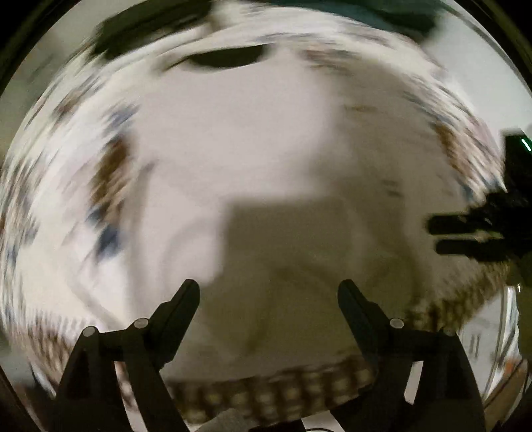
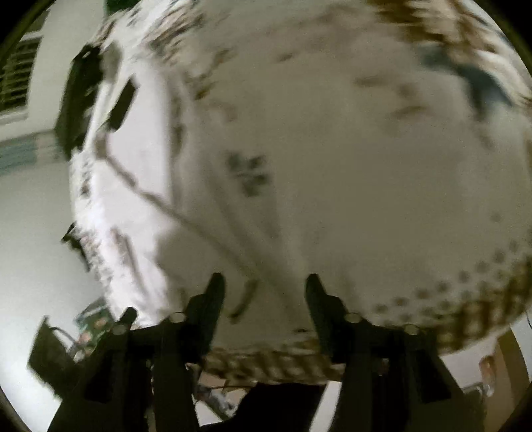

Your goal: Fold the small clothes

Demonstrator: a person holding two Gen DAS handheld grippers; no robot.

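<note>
Both views are blurred by motion. A white garment (image 1: 252,139) lies spread on a cloth (image 1: 109,172) printed in brown and blue with a dotted brown border. A dark oval (image 1: 229,58), perhaps the garment's neck opening, shows at its far end. My left gripper (image 1: 268,289) points down over the garment, open wide, with nothing pinched. My right gripper (image 1: 442,236) reaches in from the right edge. In the right wrist view the right gripper (image 2: 265,282) hangs over the white garment (image 2: 349,186), jaws apart, with a thin dark seam or cord (image 2: 186,219) running under them.
A black object (image 1: 143,23) and a teal one (image 1: 382,13) lie beyond the cloth's far edge. In the right wrist view, black pieces (image 2: 79,99) sit at the cloth's left side, with a small circuit board (image 2: 93,325) and a black box (image 2: 50,352) lower left.
</note>
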